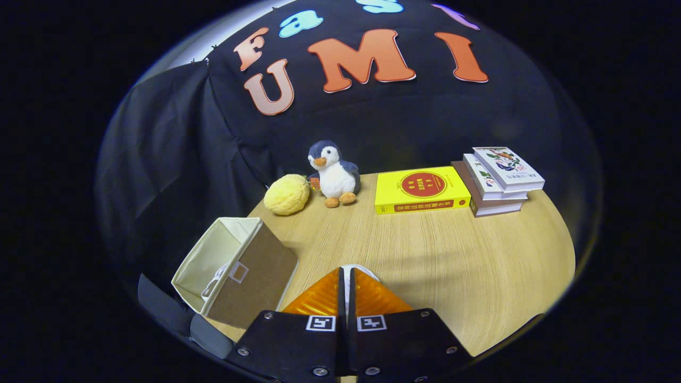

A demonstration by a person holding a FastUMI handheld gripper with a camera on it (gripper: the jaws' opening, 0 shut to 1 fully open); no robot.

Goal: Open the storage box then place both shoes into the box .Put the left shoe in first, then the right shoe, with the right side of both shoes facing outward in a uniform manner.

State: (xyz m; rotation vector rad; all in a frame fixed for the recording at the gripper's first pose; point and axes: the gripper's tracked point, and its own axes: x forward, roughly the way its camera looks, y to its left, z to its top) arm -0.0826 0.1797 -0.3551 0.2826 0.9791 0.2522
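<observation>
Gripper [346, 274] low over the near edge of the wooden worktop [468, 255], fingers brought almost together with only a thin slit between them. A sliver of something white [348, 287] shows in that slit and just past the tips; cannot tell what it is, nor whether both fingers press on it.

Storage box [234, 271] sits to the left of the fingers, at the worktop's left edge: fabric, brown outside, cream lining, open side facing up and away to the left. A small framed label tag on its brown face. Something white with a cord or lace [215, 282] lies inside against the near wall; too hidden to name.

Along the far edge of the worktop, well beyond the fingers: a yellow round plush [286, 194], touching or just beside a penguin plush [332, 173] standing upright; then a thick yellow book [420, 189] lying flat; then a stack of three books [497, 181], just beside the yellow one.
</observation>
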